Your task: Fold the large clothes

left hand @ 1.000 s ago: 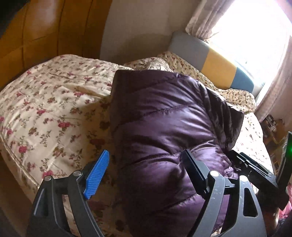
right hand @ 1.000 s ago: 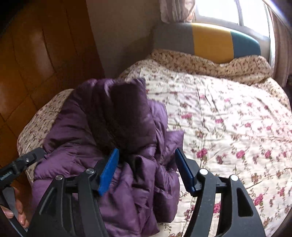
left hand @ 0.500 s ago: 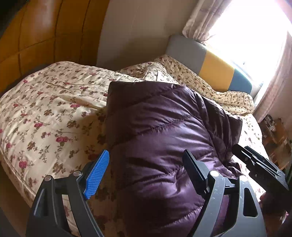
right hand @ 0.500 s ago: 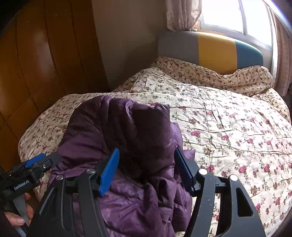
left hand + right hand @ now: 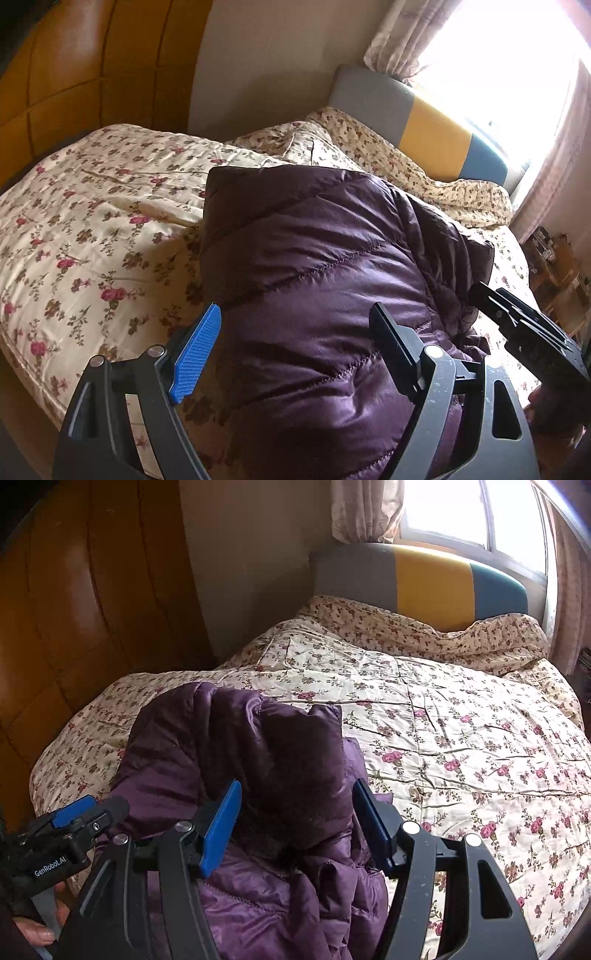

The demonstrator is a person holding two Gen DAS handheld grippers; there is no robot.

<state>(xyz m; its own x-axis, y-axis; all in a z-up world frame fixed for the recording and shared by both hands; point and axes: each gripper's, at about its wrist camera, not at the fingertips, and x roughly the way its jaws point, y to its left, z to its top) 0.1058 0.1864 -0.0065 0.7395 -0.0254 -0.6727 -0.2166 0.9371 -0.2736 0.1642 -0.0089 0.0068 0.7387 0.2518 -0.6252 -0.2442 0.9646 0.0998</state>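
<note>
**Desk:** Where's the garment?

**Me:** The purple puffer jacket (image 5: 314,295) lies bunched on the floral quilt (image 5: 92,229) of the bed, near its foot edge, closest to my cameras. From my left wrist view I see a broad smooth quilted panel with diagonal stitch lines; from my right wrist view the jacket (image 5: 240,760) shows rumpled folds heaped up, with a darker flap on top.

**Desk:** And your grippers?

**Me:** My left gripper (image 5: 295,354) is spread wide, the blue pad (image 5: 195,354) on one side and the black finger (image 5: 391,350) on the other, with the jacket's panel behind the gap. Nothing is pinched between them. My right gripper (image 5: 295,823) is also wide open, fingers to either side of the dark flap and gripping nothing. I cannot tell whether either touches the fabric.

**Desk:** Can you see each one from the other camera?

**Me:** Yes. The right gripper (image 5: 524,332) sits at the right edge of my left view, beside the jacket. The left gripper (image 5: 74,823) shows low on the left of my right view.

**Desk:** Surroundings?

**Me:** A grey, yellow and teal headboard (image 5: 424,579) under a bright window (image 5: 461,513), wooden panelling (image 5: 74,609) on the left.
</note>
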